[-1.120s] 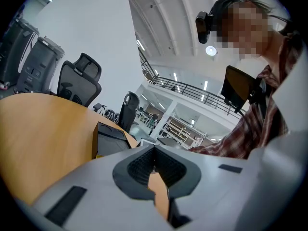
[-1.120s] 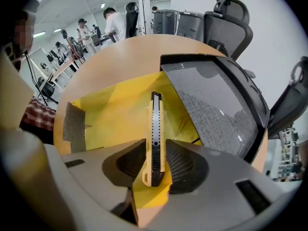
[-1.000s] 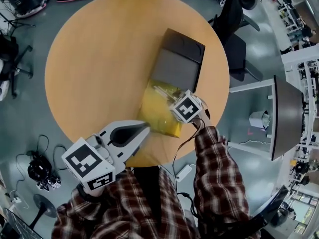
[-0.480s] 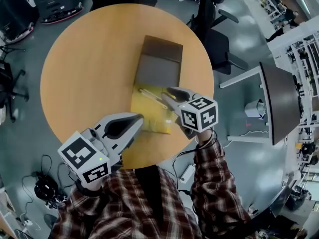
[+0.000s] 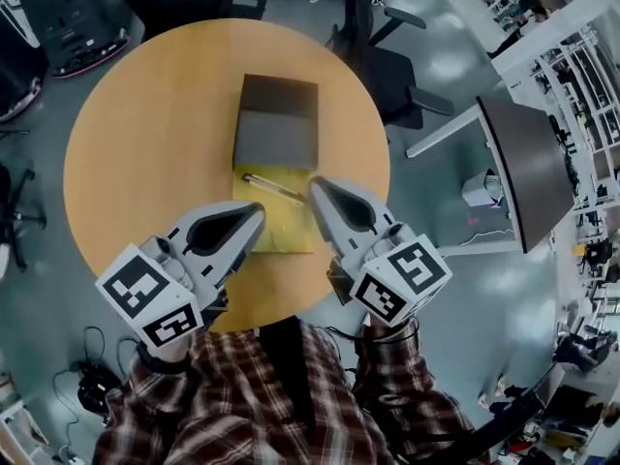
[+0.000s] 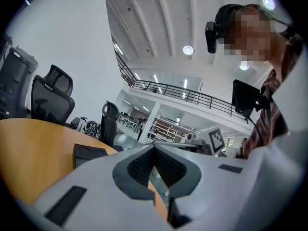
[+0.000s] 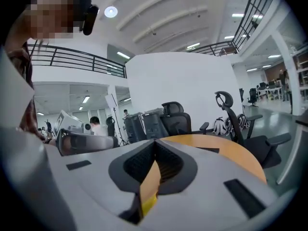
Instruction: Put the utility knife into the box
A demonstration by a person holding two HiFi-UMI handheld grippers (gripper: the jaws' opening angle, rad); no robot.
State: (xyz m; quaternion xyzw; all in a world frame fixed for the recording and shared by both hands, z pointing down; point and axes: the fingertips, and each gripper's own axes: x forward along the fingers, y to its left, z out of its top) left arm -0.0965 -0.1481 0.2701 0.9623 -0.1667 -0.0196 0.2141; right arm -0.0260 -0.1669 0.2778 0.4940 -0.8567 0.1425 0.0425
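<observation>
Utility knife (image 5: 274,187) lies slantwise inside the box (image 5: 291,232), just beyond my right gripper (image 5: 316,184), the nearer one; left gripper (image 5: 260,209) alongside, both clenched on nothing.

**Utility knife lying in the open box**

The box (image 5: 274,223) lies open just right of the middle of the round tabletop (image 5: 145,143); its yellow tray points toward the near edge, its dark grey lid (image 5: 278,124) lies flat toward the far edge; the slim, pale utility knife (image 5: 273,187) rests slantwise in the tray, close to the lid.
</observation>
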